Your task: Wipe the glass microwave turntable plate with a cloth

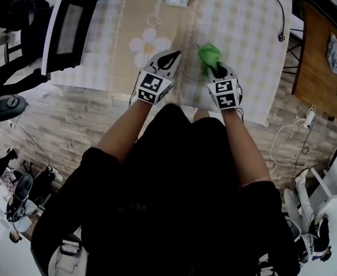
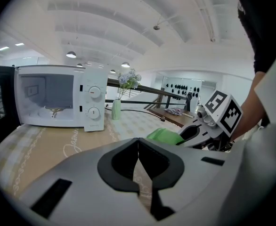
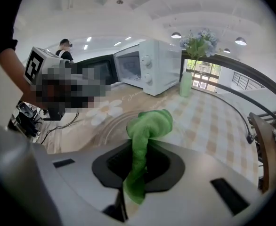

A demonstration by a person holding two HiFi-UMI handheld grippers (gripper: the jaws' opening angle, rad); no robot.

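- Step in hand, as I judge it: the wipe is about to start. The right hand-held gripper (image 1: 217, 71) is clamped on a crumpled green cloth (image 3: 150, 126), which does not clearly touch the glass.
- The clear round glass turntable plate (image 3: 107, 126) lies flat on the checked desk (image 1: 246, 33), out in front of the white microwave oven (image 3: 152, 65).
- The left hand-held gripper (image 2: 138, 147), also in front of the oven, has its jaws together on nothing.
- Next: lower the cloth and sweep lightly — loose glass may slide.
- The plate shows only faint rim arcs; I cannot tell whether it is dirty.
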